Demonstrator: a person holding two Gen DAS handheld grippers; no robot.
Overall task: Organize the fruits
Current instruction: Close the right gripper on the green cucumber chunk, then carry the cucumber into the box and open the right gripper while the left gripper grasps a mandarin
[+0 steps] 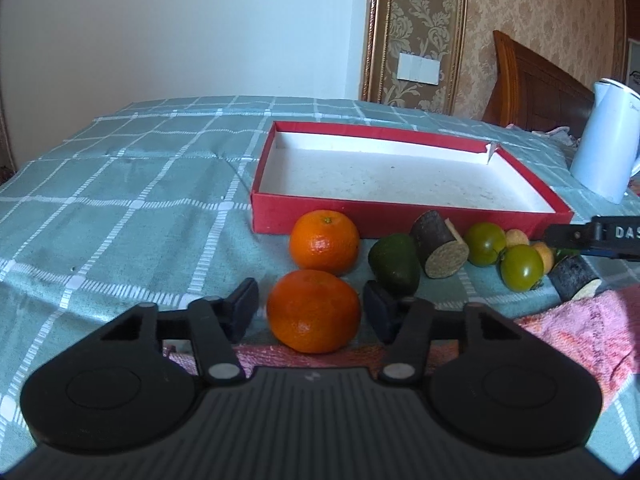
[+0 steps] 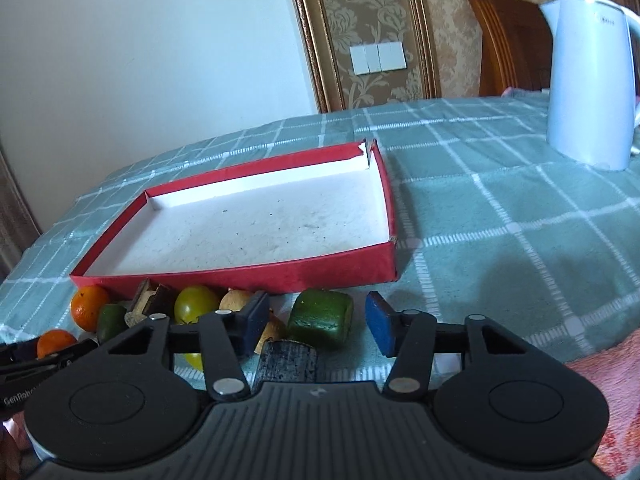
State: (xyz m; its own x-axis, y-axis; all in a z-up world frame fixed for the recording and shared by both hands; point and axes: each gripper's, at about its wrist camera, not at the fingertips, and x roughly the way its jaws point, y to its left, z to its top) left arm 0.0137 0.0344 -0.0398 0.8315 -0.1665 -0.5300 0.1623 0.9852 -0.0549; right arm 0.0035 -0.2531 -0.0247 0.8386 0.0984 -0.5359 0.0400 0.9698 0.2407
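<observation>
The left gripper (image 1: 312,306) brackets the near mandarin (image 1: 314,311) at lower centre, pads just off its glossy orange skin, positioned to lift it into the empty red tray (image 1: 400,216) behind. The right gripper (image 2: 316,322) likewise flanks a cut green fruit chunk (image 2: 321,317), jaws part-open, gripping nothing.

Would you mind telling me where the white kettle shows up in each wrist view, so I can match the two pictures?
Left wrist view: the white kettle stands at the far right edge, partly cut off, just beyond the red tray.
Right wrist view: the kettle stands upper right on the checked cloth, well right of the tray.
Shared landmark: the tray's torn far corner.
</observation>
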